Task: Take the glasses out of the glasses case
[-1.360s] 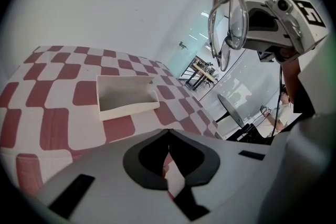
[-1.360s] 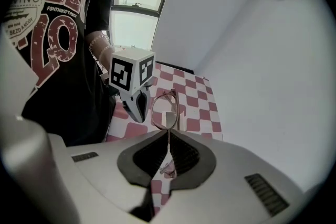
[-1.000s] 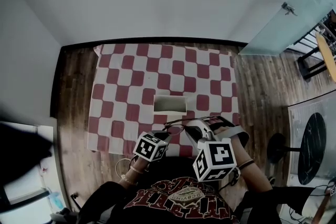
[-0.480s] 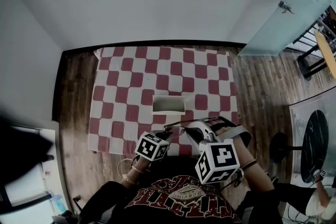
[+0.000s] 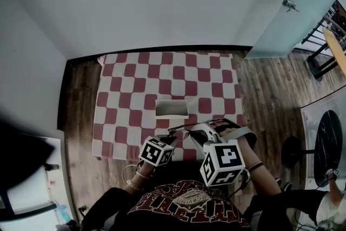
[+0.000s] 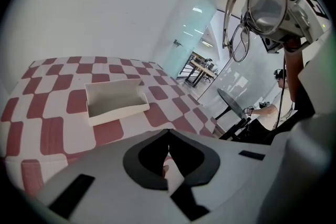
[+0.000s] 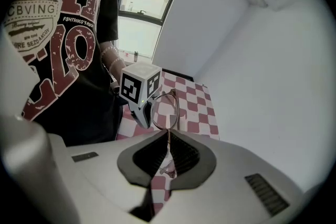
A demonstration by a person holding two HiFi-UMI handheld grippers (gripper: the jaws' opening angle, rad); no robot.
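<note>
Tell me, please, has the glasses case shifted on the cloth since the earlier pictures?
No; the glasses case lies against the same squares of the checkered cloth.

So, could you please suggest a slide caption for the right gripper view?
Right gripper shut on one temple of the glasses, frame held upright, red-and-white checked tablecloth beyond.

The head view is dim and greyish, with soft shadows. The window (image 7: pixel 148 5) glares white in the right gripper view, and both gripper views bend inside dark round edges.
</note>
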